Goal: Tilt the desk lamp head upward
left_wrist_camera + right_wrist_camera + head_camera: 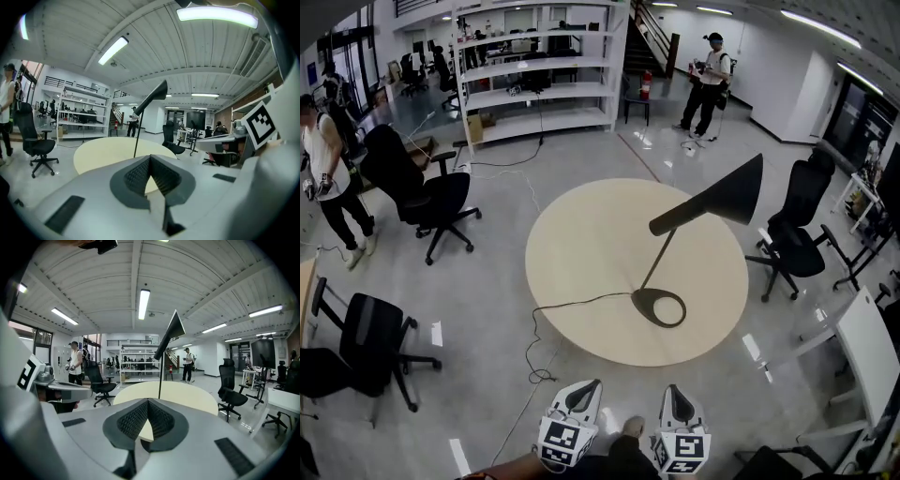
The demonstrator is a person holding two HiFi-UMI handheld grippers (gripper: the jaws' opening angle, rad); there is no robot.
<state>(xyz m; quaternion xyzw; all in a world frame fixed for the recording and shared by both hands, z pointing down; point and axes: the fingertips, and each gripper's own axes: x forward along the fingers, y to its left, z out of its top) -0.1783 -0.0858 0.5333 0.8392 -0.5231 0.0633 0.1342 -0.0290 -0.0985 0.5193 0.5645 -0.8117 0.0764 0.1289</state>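
A black desk lamp stands on the round beige table (581, 244). Its ring base (659, 307) sits near the table's front right edge, and a thin stem leans up to the cone-shaped head (712, 199), which slopes downward to the left. Both grippers are low in the head view, short of the table and apart from the lamp: my left gripper (585, 386) and my right gripper (675, 390). Each has its jaws together with nothing between them. The left gripper view shows the lamp head (152, 97) beyond the left gripper (150, 157). In the right gripper view the lamp head (169, 333) is beyond the right gripper (148, 400).
The lamp's black cable (572, 303) runs left off the table onto the floor. Black office chairs stand at the left (431, 192), front left (366, 342) and right (797, 239). A white desk (872, 352) is at the right. People stand at the far left and back.
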